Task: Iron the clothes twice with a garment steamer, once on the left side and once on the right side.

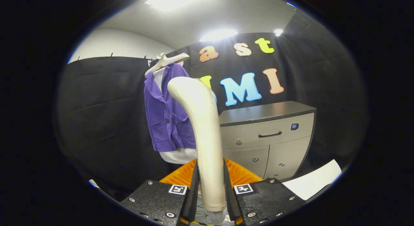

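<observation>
The gripper [211,190] is clenched on the handle of a garment steamer [202,129], both fingers pressing its sides. The steamer is a smooth, cream-coloured curved wand that rises from between the fingers and bends over to the left at its top, where its head points toward the clothes. Those clothes hang beyond the fingers and a little to the left — a purple shirt [166,117] with a collar, a button and a chest pocket, worn over a white garment [179,154] that shows below its hem, all on a pale hanger [166,61] against the dark booth wall. To the right of the steamer, farther back, stands a grey cabinet [268,135] with a drawer and two doors. The step in hand appears to be carrying the steamer up to the shirt; its head looks near the fabric, though whether it touches cannot be told. The next move likely calls for setting the head against one side of the shirt and drawing it along the cloth — then doing the same on the other side.
</observation>
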The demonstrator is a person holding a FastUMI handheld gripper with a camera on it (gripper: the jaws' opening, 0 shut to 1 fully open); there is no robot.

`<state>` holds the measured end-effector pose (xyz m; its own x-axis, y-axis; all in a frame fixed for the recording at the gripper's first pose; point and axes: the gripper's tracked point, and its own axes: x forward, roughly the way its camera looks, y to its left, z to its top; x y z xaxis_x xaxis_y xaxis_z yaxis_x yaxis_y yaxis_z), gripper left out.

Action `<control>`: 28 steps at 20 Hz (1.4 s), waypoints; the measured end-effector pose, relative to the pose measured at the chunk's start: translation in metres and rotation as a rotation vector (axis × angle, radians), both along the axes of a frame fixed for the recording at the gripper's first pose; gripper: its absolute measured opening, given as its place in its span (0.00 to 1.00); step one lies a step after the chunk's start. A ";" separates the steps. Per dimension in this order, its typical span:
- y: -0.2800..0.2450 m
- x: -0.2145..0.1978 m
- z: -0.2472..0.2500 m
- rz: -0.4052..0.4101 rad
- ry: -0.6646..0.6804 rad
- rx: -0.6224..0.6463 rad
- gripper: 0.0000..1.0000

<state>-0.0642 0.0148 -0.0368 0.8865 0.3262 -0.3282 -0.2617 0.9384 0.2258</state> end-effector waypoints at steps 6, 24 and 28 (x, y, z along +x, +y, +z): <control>-0.018 -0.020 0.009 -0.003 -0.015 0.018 0.38; 0.000 -0.035 -0.005 -0.069 0.020 0.015 0.38; 0.000 -0.032 -0.005 -0.078 0.027 0.014 0.38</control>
<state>-0.0966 0.0153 -0.0418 0.9002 0.2614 -0.3483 -0.1819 0.9524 0.2446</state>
